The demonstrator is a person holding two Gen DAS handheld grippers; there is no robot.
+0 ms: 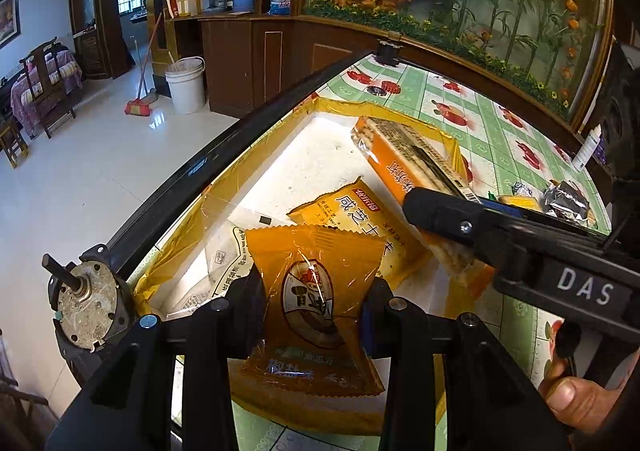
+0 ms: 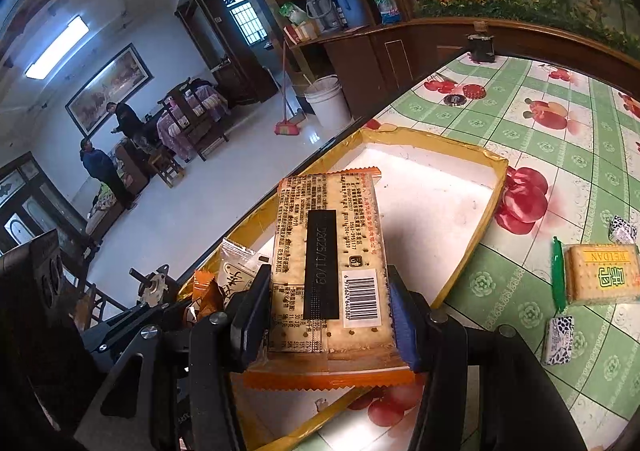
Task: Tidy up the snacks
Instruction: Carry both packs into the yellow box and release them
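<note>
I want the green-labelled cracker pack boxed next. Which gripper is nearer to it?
Right. The right gripper, shut on a long cracker pack, is beside the green-labelled cracker pack; the left gripper is farther across the box.

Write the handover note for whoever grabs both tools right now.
Left tool: shut on an orange snack packet, held over the near end of the tray.
Right tool: shut on a cracker pack, held over the same tray.
Done: a yellow packet and a white packet already lie in the tray.
Left: release both held items into the tray, then collect the green cracker pack and small wrapped pieces on the tablecloth.
</note>
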